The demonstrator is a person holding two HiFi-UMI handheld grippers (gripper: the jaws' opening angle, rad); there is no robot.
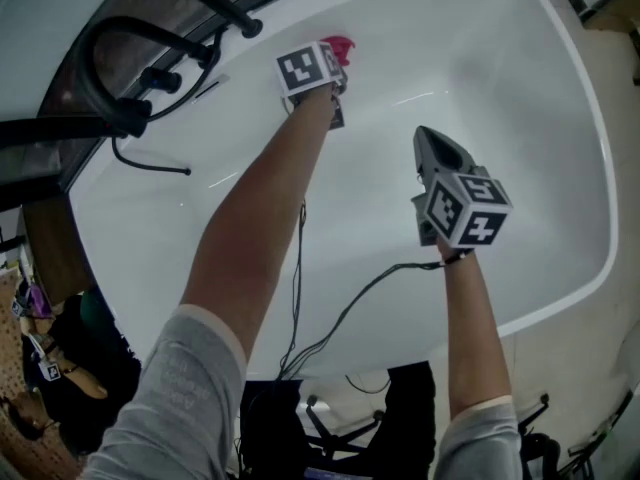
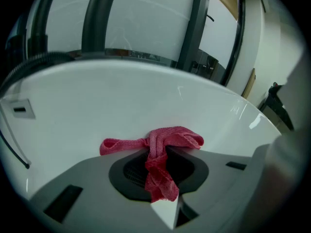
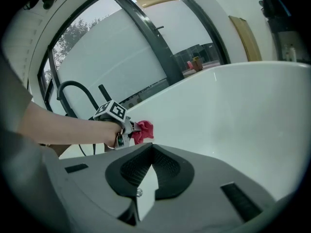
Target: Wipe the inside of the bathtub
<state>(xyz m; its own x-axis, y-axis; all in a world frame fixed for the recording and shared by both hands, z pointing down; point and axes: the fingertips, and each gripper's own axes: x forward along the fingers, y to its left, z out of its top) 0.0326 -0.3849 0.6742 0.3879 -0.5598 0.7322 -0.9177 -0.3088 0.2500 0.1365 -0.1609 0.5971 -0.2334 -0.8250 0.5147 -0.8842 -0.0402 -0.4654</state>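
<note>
A white bathtub fills the head view. My left gripper reaches to the tub's far inner wall, shut on a red cloth. In the left gripper view the red cloth hangs bunched between the jaws and presses against the white tub wall. My right gripper hovers over the middle of the tub, jaws closed together with nothing between them. The right gripper view shows the left gripper with the red cloth against the tub wall.
A black curved faucet with a lever handle stands on the tub's far left rim. Black cables hang over the near rim. Dark window frames rise behind the tub.
</note>
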